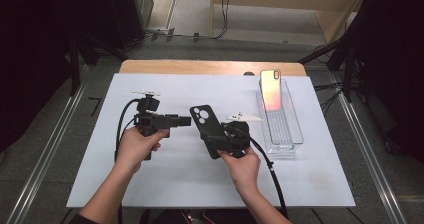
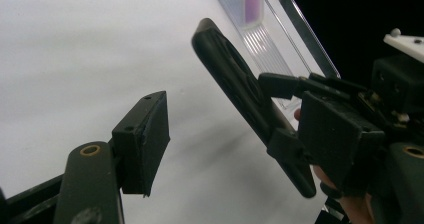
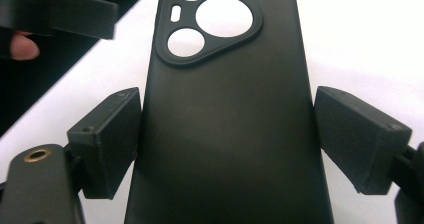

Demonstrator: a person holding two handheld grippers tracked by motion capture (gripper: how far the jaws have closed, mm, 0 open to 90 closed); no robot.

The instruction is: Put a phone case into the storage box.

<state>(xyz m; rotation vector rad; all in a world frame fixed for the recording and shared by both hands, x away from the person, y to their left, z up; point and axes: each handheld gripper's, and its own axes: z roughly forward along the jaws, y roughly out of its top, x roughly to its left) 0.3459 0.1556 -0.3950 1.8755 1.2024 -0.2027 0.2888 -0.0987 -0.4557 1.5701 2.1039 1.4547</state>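
The black phone case [image 3: 225, 109] sits between the two jaws of the right gripper [image 1: 220, 134], its back turned toward that gripper's camera — three round lens cutouts in a raised block lie at the far end, away from the hand. The left pad [image 3: 107, 139] touches the case's edge; the right pad [image 3: 362, 144] stands just beside the other edge, and whether it presses cannot be told. In the high view the case rises up and away from the right gripper, clear of the white table sheet [image 1: 175, 174]. The left gripper [image 1: 187, 120] points level toward the case from its side, jaws apart with nothing between them, one pad [image 2: 142, 141] showing just short of the case's rim. Beyond the right gripper, farther from the person, a clear tray [image 1: 295, 134] lies on the sheet with a phone [image 1: 270, 90] leaning upright at its far end.
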